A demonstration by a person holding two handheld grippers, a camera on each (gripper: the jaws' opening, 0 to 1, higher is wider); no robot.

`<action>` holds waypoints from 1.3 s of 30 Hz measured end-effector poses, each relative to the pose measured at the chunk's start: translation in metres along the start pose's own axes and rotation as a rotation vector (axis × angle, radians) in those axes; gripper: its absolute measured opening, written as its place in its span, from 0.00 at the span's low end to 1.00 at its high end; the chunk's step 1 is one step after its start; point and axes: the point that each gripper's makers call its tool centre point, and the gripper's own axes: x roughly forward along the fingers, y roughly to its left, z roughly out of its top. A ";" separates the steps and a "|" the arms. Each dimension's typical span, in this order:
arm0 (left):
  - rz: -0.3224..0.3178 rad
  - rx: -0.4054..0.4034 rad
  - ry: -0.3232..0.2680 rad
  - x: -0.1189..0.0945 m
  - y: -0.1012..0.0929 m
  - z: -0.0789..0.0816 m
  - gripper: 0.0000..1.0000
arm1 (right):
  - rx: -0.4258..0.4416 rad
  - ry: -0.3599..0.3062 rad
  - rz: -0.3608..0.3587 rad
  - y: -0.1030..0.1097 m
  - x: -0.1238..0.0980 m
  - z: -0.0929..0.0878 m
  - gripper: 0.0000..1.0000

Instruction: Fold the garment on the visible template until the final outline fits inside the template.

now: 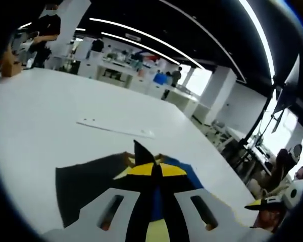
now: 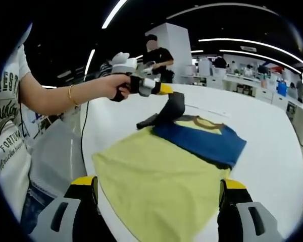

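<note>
A T-shirt lies flat on the white table (image 2: 272,151), its body yellow (image 2: 156,176), its upper part blue (image 2: 207,138), with black sleeves. In the right gripper view, a hand holds my left gripper (image 2: 164,89) above the shirt's far corner. It is shut on a black sleeve (image 2: 174,107), which is lifted off the table. In the left gripper view, my left gripper (image 1: 154,169) shows its yellow tips pressed together on that black sleeve (image 1: 141,154). My right gripper (image 2: 157,184) stands open at the shirt's near edge, one finger on each side of the yellow hem, holding nothing.
A thin white flat sheet (image 1: 116,128) lies on the table beyond the shirt. A person (image 2: 10,131) in a white printed T-shirt stands at the table's left edge. Desks, pillars and other people (image 2: 159,55) fill the room behind.
</note>
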 end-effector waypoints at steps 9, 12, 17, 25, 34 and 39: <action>-0.037 0.005 0.022 0.019 -0.019 -0.007 0.00 | 0.010 0.002 -0.006 -0.003 0.000 -0.002 0.99; -0.076 0.004 0.010 0.025 -0.032 -0.006 0.00 | 0.012 0.006 -0.006 -0.004 0.000 -0.003 0.99; -0.099 0.012 0.005 0.030 -0.043 -0.005 0.00 | 0.012 0.003 -0.011 -0.005 -0.001 -0.002 0.99; -0.102 0.037 0.050 0.037 -0.049 -0.019 0.00 | 0.013 0.006 -0.012 -0.004 -0.001 -0.003 0.99; -0.141 0.032 0.065 0.053 -0.071 -0.026 0.00 | 0.029 0.000 -0.031 -0.009 -0.006 -0.006 0.99; -0.167 0.033 0.053 0.061 -0.084 -0.027 0.00 | 0.040 0.000 -0.049 -0.014 -0.009 -0.010 0.99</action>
